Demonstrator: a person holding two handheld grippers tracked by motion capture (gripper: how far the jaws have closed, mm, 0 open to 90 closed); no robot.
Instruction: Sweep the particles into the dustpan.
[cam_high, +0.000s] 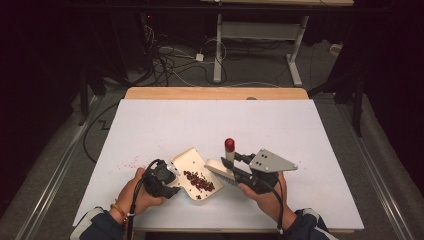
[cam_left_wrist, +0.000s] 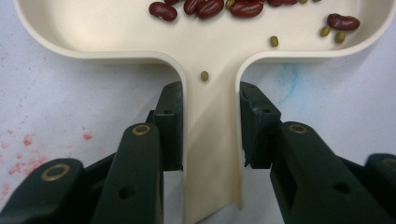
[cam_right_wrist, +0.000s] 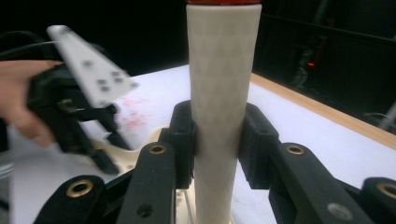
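At the near edge of the desk (cam_high: 150, 125), at about seven o'clock, we find the left tongs (cam_left_wrist: 211, 126) pinching the handle of a cream dustpan (cam_left_wrist: 112, 32), which lies flat holding red beans (cam_left_wrist: 205, 7) and a few small green ones. At five o'clock, the right tongs (cam_right_wrist: 218, 140) clamp an upright brush handle (cam_right_wrist: 223, 70), red-capped, its brush head (cam_high: 220, 171) touching the dustpan's open edge.

You worked at a white-topped desk (cam_high: 300, 150) with a wooden far edge, faint red stains (cam_high: 131, 162) near its left side. Beyond it the room lay dark: grey floor (cam_high: 250, 70), tangled cables (cam_high: 167, 60), and a white-legged table frame (cam_high: 260, 35) standing behind.
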